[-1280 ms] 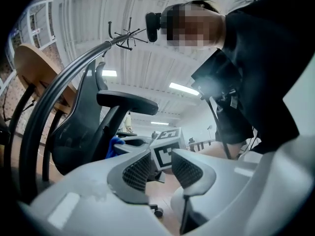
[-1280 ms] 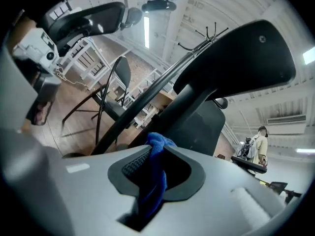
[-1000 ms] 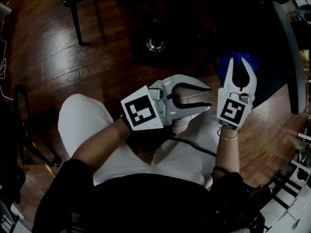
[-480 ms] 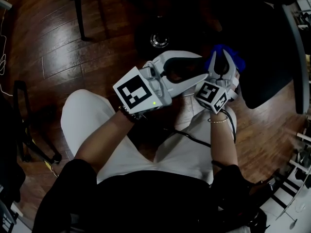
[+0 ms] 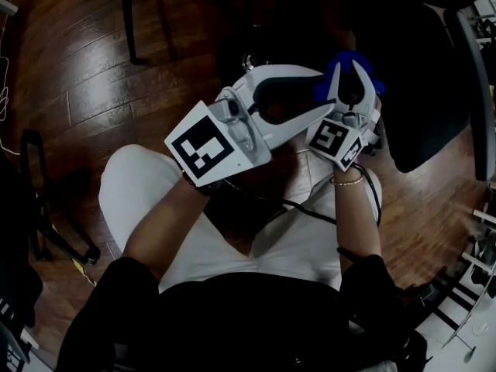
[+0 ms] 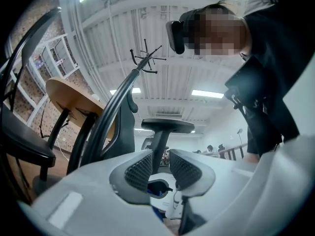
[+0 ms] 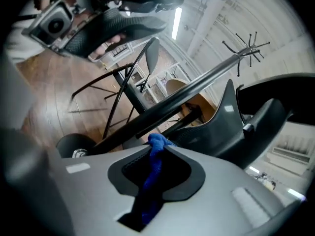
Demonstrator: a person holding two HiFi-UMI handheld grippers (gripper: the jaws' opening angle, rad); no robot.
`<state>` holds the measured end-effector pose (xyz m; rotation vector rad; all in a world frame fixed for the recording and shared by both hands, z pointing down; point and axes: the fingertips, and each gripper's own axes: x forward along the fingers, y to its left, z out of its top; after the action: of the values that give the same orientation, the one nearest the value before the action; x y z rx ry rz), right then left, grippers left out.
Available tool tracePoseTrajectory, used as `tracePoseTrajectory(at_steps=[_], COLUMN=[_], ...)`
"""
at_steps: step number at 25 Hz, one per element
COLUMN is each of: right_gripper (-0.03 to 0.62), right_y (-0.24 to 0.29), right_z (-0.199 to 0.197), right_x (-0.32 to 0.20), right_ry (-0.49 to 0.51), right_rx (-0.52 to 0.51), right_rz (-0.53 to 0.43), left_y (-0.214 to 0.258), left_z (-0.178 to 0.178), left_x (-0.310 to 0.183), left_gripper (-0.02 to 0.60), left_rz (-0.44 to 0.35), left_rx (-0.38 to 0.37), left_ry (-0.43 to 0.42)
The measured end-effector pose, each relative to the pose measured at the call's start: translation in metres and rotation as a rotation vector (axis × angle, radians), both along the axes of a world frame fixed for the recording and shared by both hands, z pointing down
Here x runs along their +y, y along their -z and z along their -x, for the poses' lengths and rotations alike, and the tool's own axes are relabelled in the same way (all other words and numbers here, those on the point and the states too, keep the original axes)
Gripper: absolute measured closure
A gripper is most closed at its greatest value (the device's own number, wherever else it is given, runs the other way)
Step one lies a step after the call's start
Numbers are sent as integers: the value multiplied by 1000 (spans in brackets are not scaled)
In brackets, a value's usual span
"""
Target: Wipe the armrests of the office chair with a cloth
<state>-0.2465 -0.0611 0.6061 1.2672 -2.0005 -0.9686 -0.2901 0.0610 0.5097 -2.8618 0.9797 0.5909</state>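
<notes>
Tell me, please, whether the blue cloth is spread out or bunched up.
Bunched up: the blue cloth hangs as a narrow crumpled strip, pinched between the closed jaws of the right tool.

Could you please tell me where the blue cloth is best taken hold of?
Probably the bunched tuft of the blue cloth sticking out past the right hand-held gripper's shut tips, approached from beyond those tips; the rest lies recessed between its jaws.
</notes>
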Motion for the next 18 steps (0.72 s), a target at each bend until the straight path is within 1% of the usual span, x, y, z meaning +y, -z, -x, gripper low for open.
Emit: tracePoseTrajectory(at_steps=[3, 6, 8, 11, 13, 14, 15, 16, 17, 18], right_gripper=[540, 540, 540, 540, 540, 540, 540, 540, 540, 540], right_y=[-9, -9, -9, -5, 21, 44, 70, 96, 121, 145], right_z=[5, 2, 0, -10, -17, -21, -27, -38, -53, -67], right_x=[-16, -19, -12, 6, 23, 34, 45, 55, 62, 67], right_ry=[-57, -105, -95, -43, 25, 59, 76, 64, 26, -18], right_rx=[-36, -49, -38, -18, 12, 24, 31, 21, -23, -90], right_rz=[-20, -10, 16, 48, 2, -41, -88, -130, -166, -207], left_y=[-11, -11, -9, -9, -11, -14, -18, -21, -23, -25], left_z=[12, 10, 7, 3, 2, 2, 2, 2, 1, 1], left_x=[-6, -4, 2, 8, 8, 6, 5, 3, 1, 0], left_gripper=[477, 477, 477, 477, 489, 497, 500, 502, 502, 502], left_rz=[21, 7, -8, 17, 31, 36, 34, 23, 10, 0], left_rx=[-26, -52, -65, -50, -25, -26, -44, -77, -116, -149], left_ry=[30, 18, 17, 7, -16, -27, -31, -29, -22, -13])
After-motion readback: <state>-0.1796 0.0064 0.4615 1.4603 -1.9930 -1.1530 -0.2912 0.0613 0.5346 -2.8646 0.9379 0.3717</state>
